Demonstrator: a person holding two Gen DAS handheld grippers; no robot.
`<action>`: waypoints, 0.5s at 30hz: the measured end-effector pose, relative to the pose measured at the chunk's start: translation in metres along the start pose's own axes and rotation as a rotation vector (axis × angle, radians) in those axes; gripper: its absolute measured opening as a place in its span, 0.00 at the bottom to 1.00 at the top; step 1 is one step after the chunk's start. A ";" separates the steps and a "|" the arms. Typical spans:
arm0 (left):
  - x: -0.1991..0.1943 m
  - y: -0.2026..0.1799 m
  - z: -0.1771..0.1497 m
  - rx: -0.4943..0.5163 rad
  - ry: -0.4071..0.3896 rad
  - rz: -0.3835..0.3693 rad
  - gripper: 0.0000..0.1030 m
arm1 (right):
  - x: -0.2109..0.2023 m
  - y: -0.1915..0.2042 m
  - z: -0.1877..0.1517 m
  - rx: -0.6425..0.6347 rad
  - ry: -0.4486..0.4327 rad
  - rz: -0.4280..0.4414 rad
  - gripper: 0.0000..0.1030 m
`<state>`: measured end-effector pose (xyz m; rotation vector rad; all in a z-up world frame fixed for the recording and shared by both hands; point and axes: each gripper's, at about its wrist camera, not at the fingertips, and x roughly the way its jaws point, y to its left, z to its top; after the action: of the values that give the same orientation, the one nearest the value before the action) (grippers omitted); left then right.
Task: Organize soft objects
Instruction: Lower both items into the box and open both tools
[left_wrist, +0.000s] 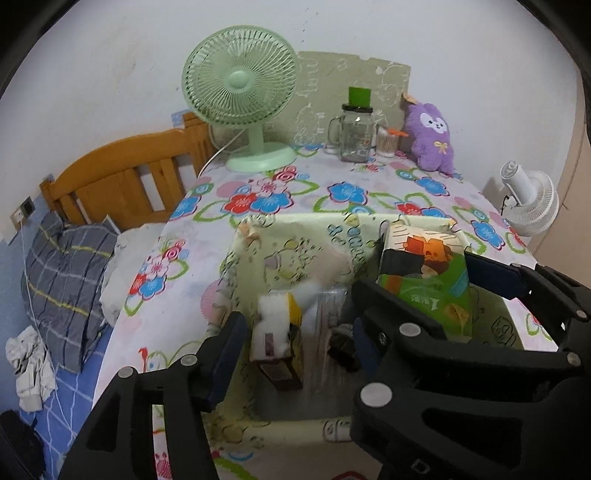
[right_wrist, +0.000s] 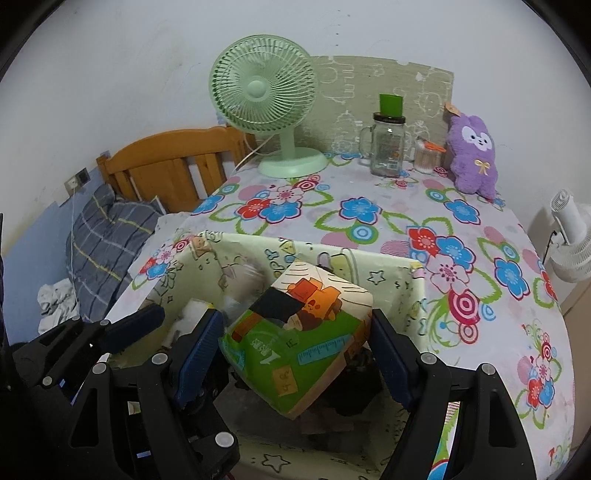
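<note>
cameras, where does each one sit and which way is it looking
Left wrist: on the left gripper, looking forward and down into the storage box toward the green fan; its own open fingers show, and the right gripper crosses in from the right.
Right wrist: on the right gripper, above the same box, its fingers either side of the tissue pack; the left gripper shows at lower left.
Shared: box, tissue pack, fan, glass jar, purple plush, floral tablecloth.
</note>
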<state>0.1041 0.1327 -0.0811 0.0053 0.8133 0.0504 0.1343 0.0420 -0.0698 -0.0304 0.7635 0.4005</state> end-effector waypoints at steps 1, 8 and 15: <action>-0.001 0.001 0.000 0.002 -0.003 0.000 0.62 | 0.001 0.001 0.000 0.000 0.001 0.005 0.78; -0.004 -0.003 -0.006 0.052 0.000 -0.002 0.73 | 0.013 0.006 -0.001 0.000 0.028 0.003 0.82; -0.003 -0.004 -0.007 0.055 -0.001 -0.012 0.78 | 0.013 0.007 -0.002 -0.013 0.010 0.033 0.97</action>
<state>0.0970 0.1281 -0.0833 0.0522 0.8138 0.0168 0.1383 0.0525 -0.0794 -0.0317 0.7719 0.4366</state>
